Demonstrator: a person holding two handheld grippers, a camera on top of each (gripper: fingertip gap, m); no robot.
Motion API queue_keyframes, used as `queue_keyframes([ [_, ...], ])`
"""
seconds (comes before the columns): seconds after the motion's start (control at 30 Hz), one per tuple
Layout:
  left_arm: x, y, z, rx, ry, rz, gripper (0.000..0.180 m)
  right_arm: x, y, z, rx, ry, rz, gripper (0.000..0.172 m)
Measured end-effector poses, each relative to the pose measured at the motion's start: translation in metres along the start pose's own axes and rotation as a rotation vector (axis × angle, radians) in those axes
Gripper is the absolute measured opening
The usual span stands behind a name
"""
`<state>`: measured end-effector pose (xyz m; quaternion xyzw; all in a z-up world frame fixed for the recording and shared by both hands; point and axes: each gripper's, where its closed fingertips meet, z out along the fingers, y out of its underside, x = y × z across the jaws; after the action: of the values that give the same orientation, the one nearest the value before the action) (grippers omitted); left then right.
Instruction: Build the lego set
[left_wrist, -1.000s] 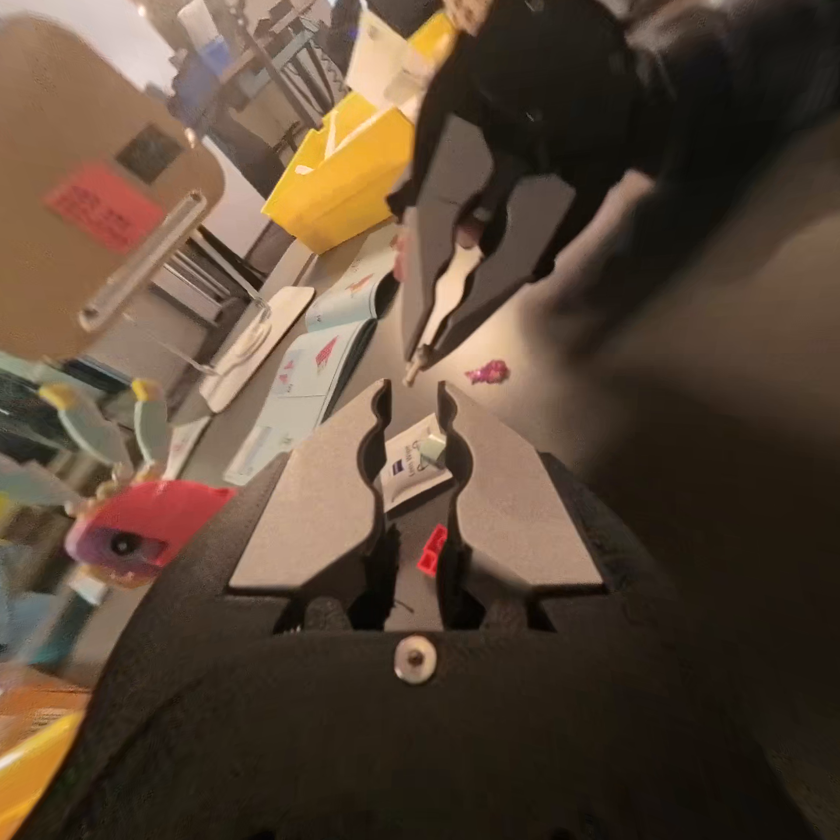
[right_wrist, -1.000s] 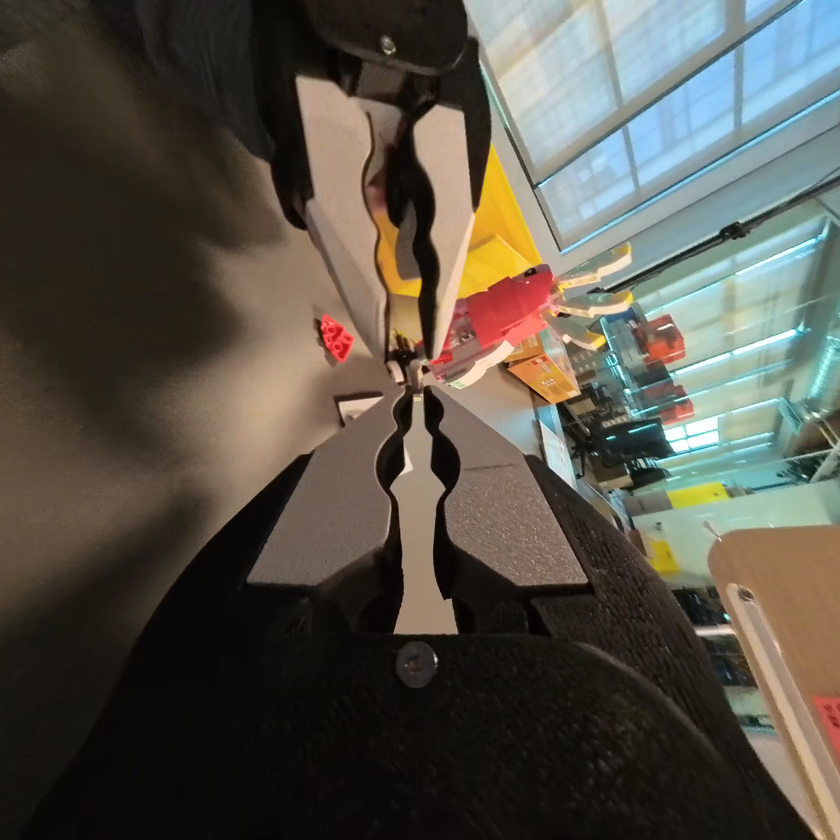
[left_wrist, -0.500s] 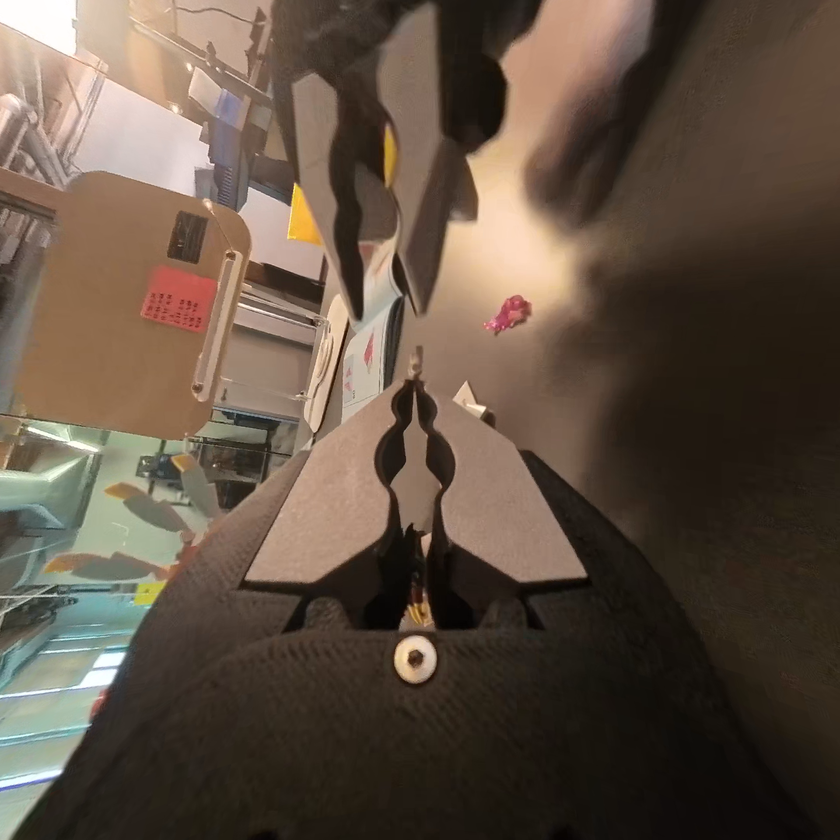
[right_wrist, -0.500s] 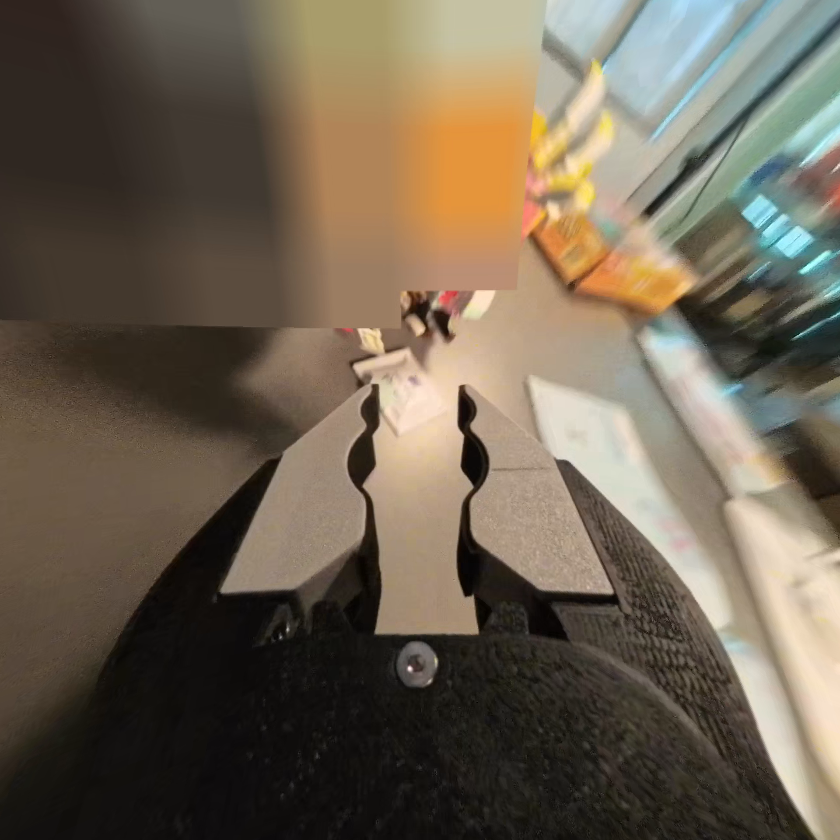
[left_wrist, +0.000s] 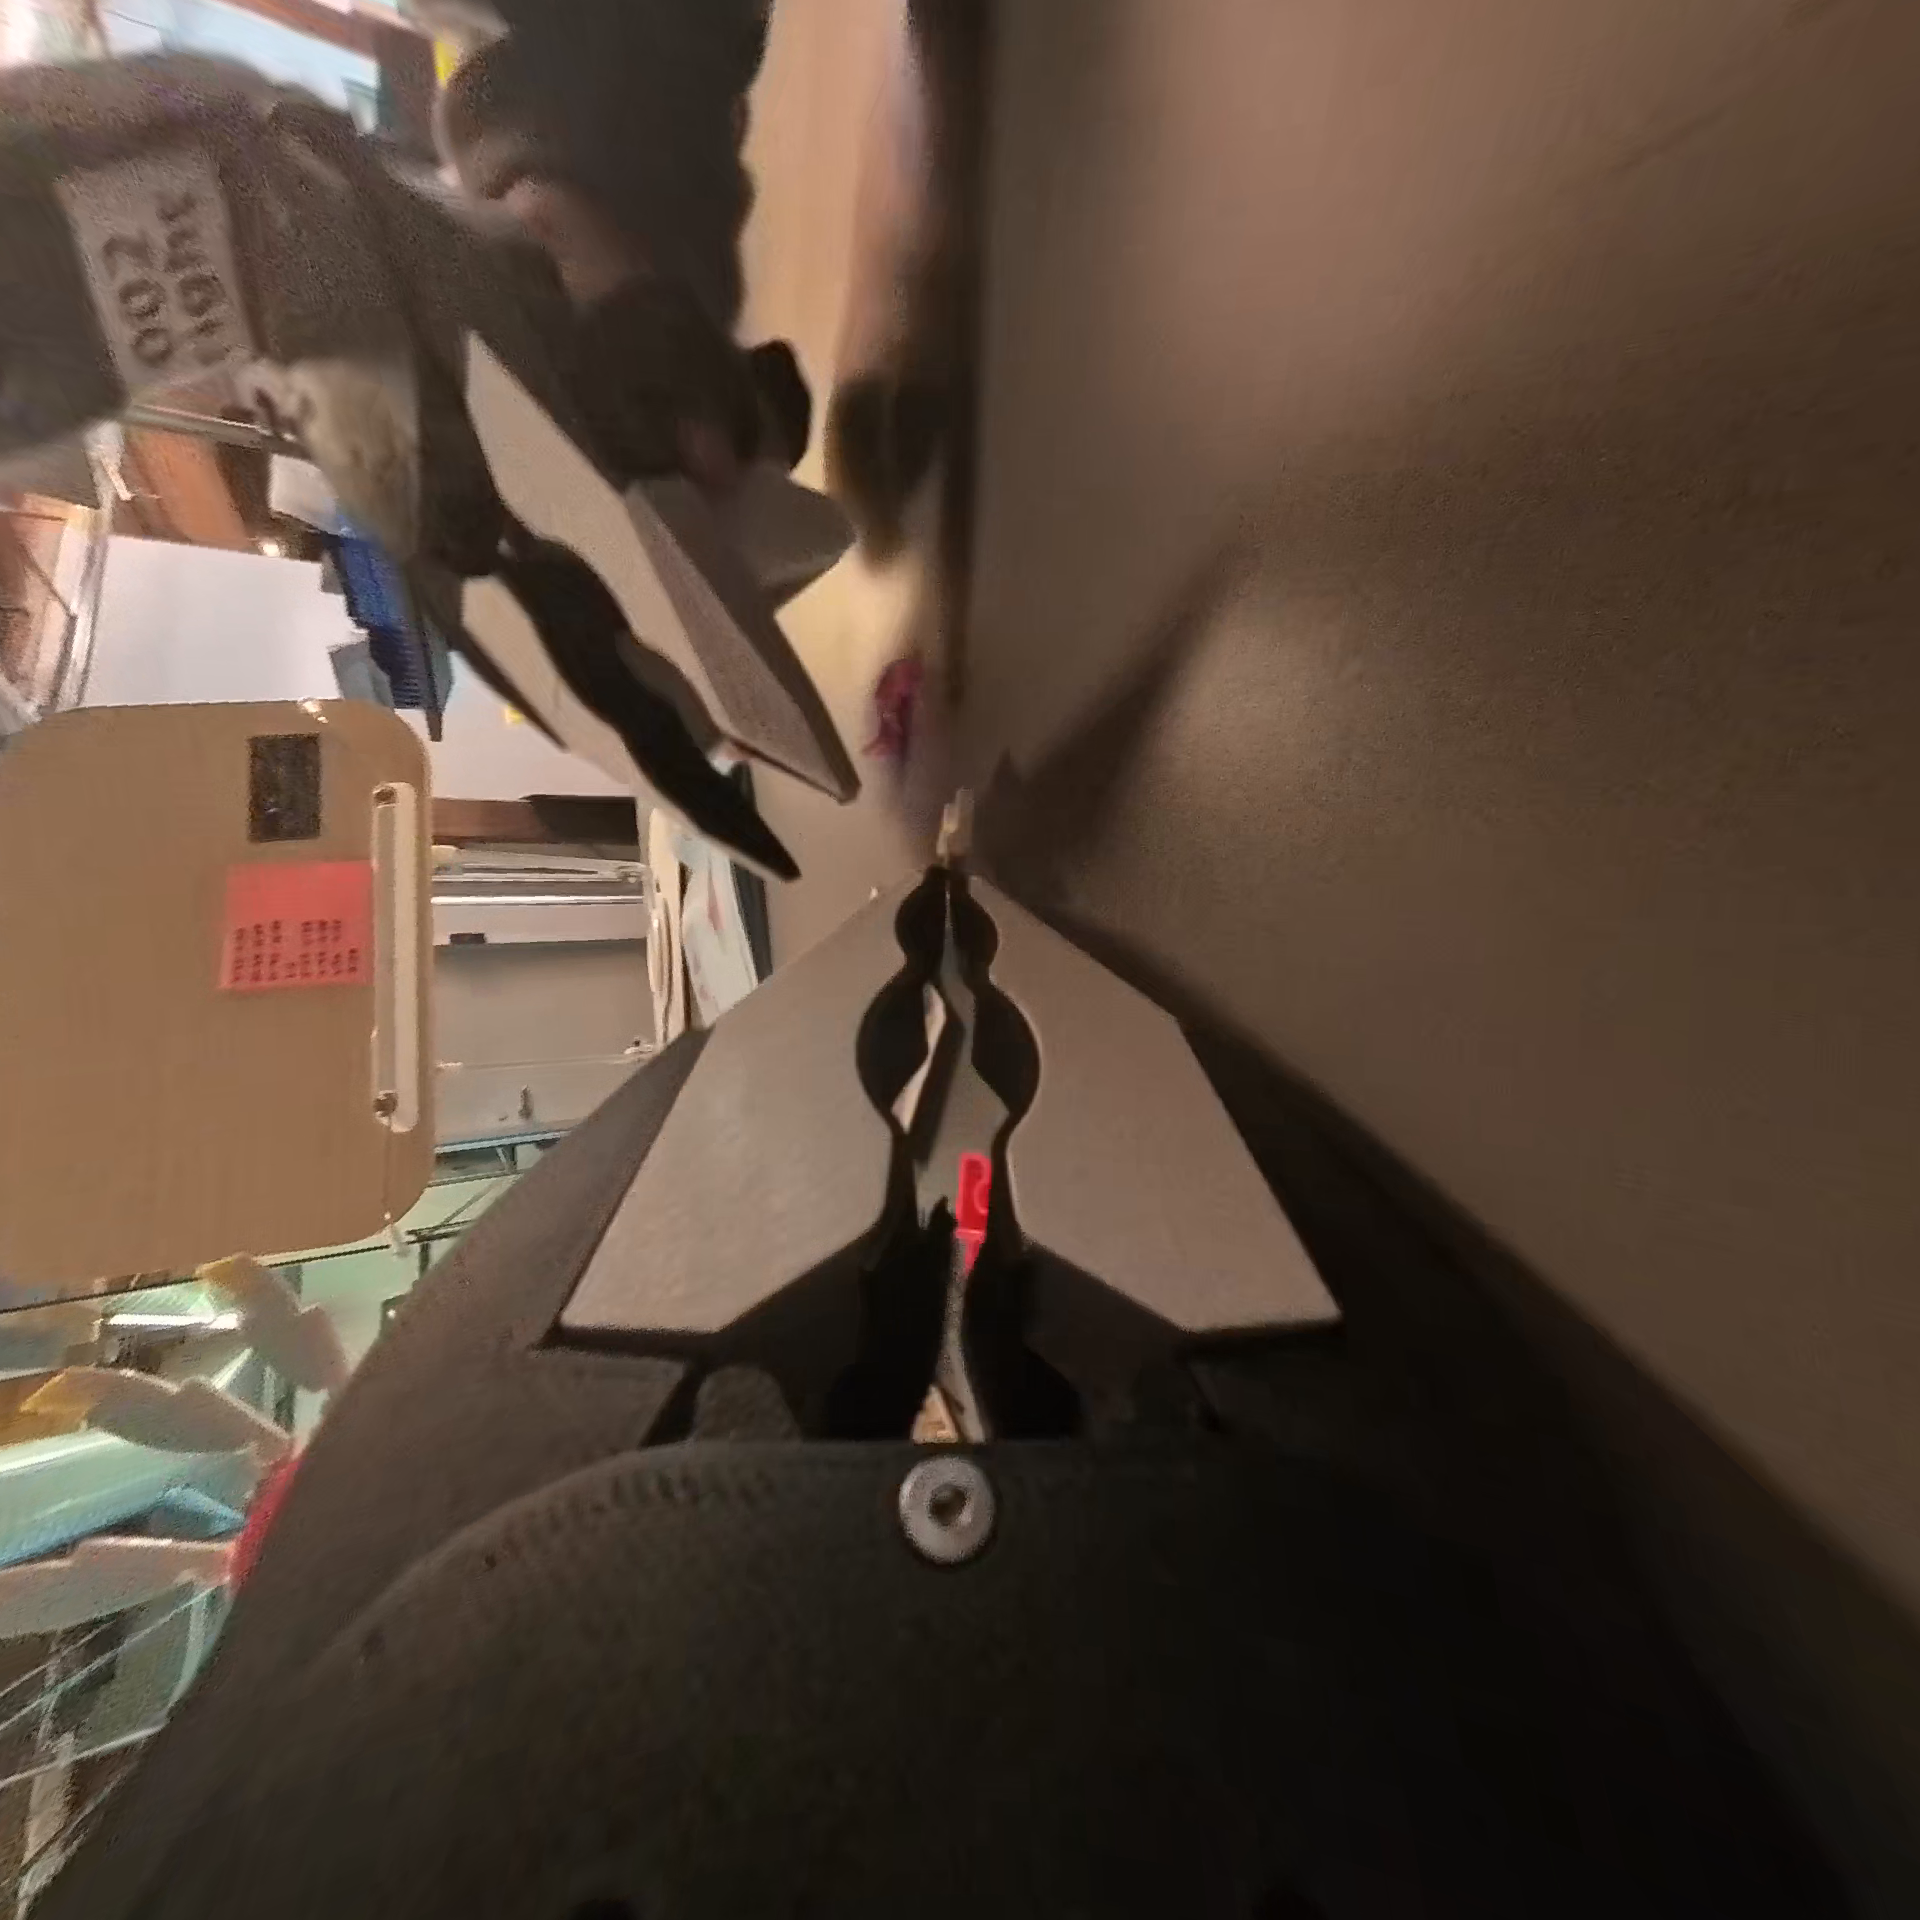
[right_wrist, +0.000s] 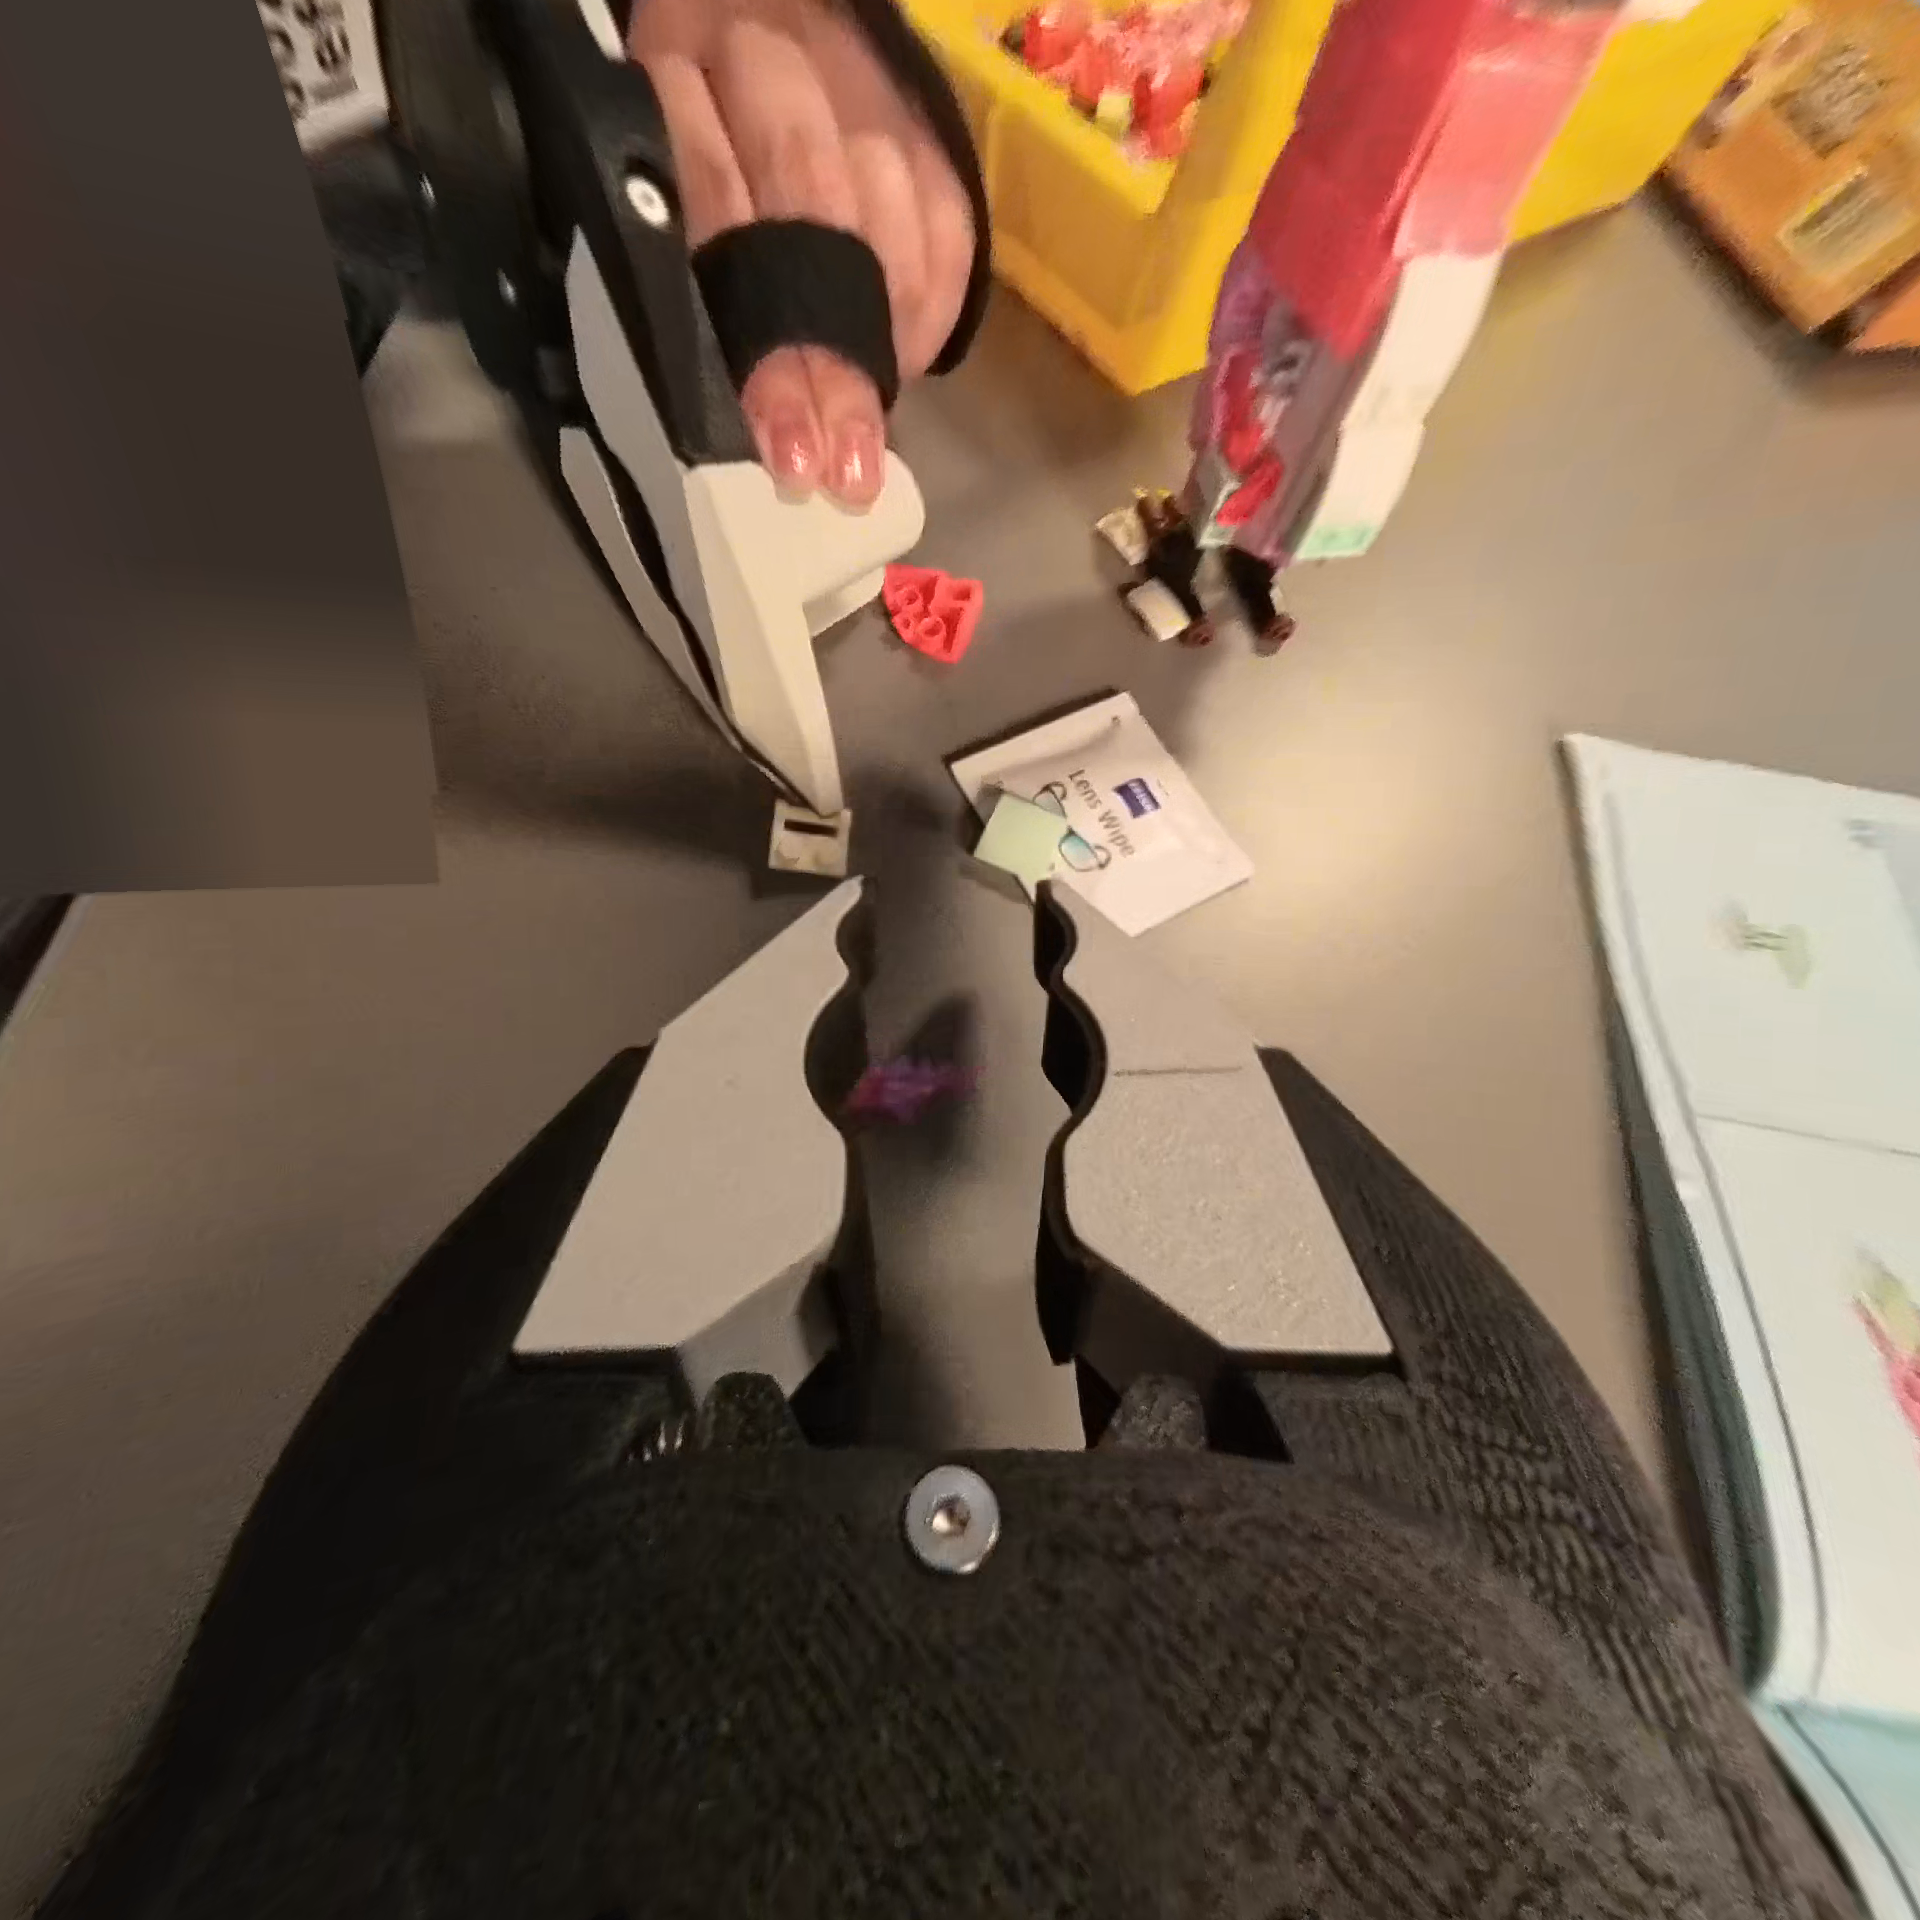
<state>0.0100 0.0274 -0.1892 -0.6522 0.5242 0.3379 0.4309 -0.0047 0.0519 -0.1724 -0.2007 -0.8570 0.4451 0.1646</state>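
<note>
Left gripper jaws closed on small cream plastic brick, low over grey counter mid-surface; right gripper jaws apart, empty, above purple spiky piece; red wedge brick, white sachet nearby

— What carries it all?

— A matte grey table, its near edge showing at the left.

— And what lies on it?

— A white sachet with a pale green tile on its near corner. Beyond it, a red toy brick. Closer in, a small purple piece, blurred. A brick-built figure in red, white and purple stands on dark feet near the sachet.

— Anything toward the edges?

— A yellow bin of red pieces at the back, orange boxes beside it, and an open pale blue booklet at the right.
</note>
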Motion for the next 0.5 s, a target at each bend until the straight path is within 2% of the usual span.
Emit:
queue_keyframes([
  [0.13, 0.002, 0.003, 0.0, -0.017, 0.013, 0.011, 0.0, 0.001, 0.007, 0.023, -0.159, -0.122, 0.079, 0.033],
  [0.43, 0.001, 0.009, 0.0, -0.03, 0.029, -0.014, 0.0, 0.012, 0.0, 0.036, -0.161, -0.031, 0.187, 0.029],
  [0.5, 0.002, 0.01, 0.0, -0.029, 0.032, -0.018, 0.0, 0.013, -0.001, 0.039, -0.167, 0.003, 0.185, 0.022],
])
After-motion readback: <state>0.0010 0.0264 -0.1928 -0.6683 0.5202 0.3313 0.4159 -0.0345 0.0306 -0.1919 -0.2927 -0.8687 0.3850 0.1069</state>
